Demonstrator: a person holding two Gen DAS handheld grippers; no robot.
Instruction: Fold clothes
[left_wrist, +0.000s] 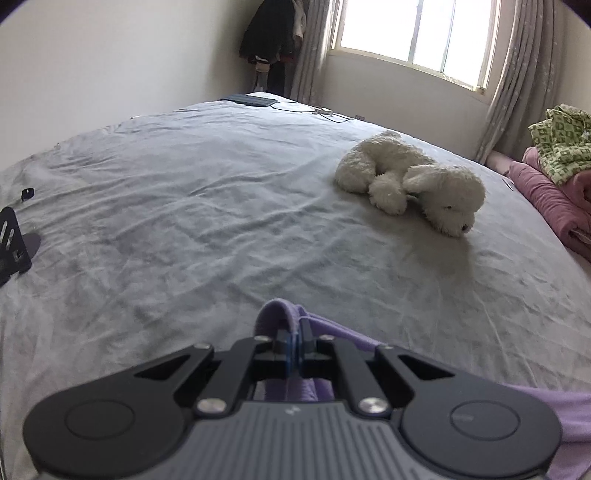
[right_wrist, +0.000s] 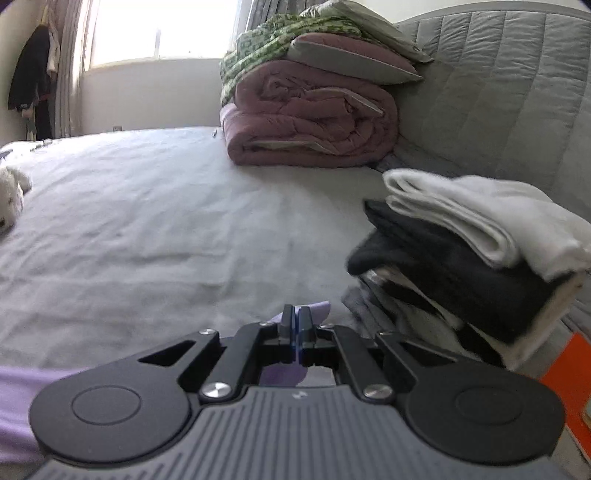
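A lilac garment (left_wrist: 275, 314) is pinched in my left gripper (left_wrist: 294, 334), which is shut on a folded edge of it; the cloth trails off to the lower right over the grey bed sheet (left_wrist: 184, 206). My right gripper (right_wrist: 296, 325) is shut on another corner of the same lilac garment (right_wrist: 317, 309), and more of the cloth shows at the lower left of the right wrist view. Both grippers sit low over the bed.
A white plush dog (left_wrist: 413, 181) lies on the bed at right. A stack of folded clothes (right_wrist: 472, 251), white on black, stands right of my right gripper. A rolled pink quilt (right_wrist: 310, 118) with pillows lies by the grey headboard (right_wrist: 498, 96). A black stand (left_wrist: 13, 243) sits at far left.
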